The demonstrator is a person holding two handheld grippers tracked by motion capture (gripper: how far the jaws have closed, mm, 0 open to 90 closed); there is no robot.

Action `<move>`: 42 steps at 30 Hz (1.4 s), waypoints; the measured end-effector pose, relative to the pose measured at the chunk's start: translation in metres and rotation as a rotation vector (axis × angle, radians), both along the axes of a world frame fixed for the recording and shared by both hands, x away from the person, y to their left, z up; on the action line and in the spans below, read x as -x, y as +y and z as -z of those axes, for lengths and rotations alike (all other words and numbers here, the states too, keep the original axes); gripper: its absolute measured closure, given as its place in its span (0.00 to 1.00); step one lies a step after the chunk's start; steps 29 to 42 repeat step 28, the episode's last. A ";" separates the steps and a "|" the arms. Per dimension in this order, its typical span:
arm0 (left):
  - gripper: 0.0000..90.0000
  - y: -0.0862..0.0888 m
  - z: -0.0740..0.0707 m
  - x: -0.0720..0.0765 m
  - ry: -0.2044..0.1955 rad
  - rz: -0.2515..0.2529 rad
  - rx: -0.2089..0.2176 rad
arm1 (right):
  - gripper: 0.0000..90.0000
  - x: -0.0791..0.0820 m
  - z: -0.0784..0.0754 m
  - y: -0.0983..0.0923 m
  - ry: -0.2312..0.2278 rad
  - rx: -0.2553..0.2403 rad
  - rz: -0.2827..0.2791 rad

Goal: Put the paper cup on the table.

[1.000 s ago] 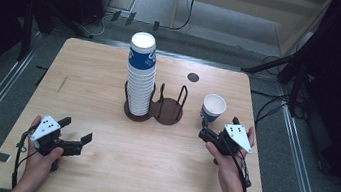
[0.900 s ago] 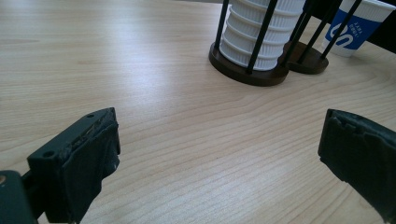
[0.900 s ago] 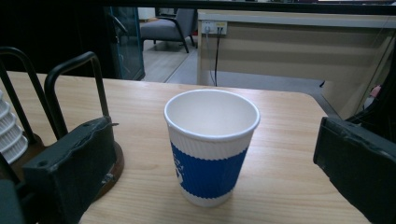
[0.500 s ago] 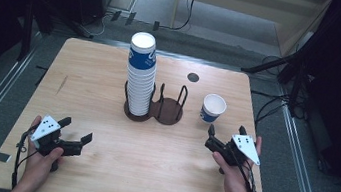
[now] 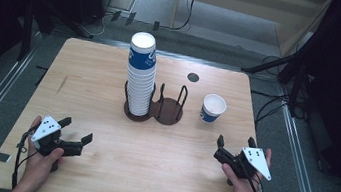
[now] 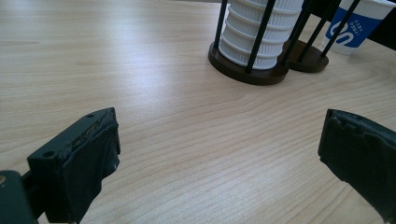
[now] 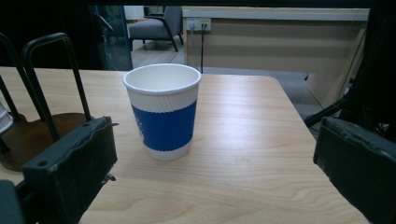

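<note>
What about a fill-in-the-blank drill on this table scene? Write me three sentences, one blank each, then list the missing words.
1. The single paper cup stands upright on the table with its rim facing ____.
2. The tall stack of cups sits in the ____ ring of the double cup holder, seen from the high view.
3. The right gripper has its jaws ____, with the single paper cup ahead of them.

Missing words: up; left; open

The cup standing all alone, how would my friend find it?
Start at the wooden table, then find the dark cup rack in its middle. Just right of the rack stands the single cup, white with a blue band. Unlike the tall stack of cups, it stands alone outside the rack.
</note>
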State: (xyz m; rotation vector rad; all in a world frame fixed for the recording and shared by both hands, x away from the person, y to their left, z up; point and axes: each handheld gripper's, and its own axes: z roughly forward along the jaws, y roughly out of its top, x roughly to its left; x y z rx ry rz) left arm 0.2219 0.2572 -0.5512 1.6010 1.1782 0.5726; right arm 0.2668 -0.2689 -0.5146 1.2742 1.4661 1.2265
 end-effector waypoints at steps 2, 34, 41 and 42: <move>0.00 0.000 0.000 0.000 0.000 0.000 0.000 | 0.00 0.002 0.001 -0.004 -0.001 0.003 0.000; 0.00 0.000 0.000 0.000 0.005 -0.005 -0.006 | 0.00 0.031 0.011 -0.036 0.034 -0.013 -0.006; 0.00 0.000 0.000 0.000 0.005 -0.005 -0.006 | 0.00 0.031 0.011 -0.036 0.034 -0.013 -0.006; 0.00 0.000 0.000 0.000 0.005 -0.005 -0.006 | 0.00 0.031 0.011 -0.036 0.034 -0.013 -0.006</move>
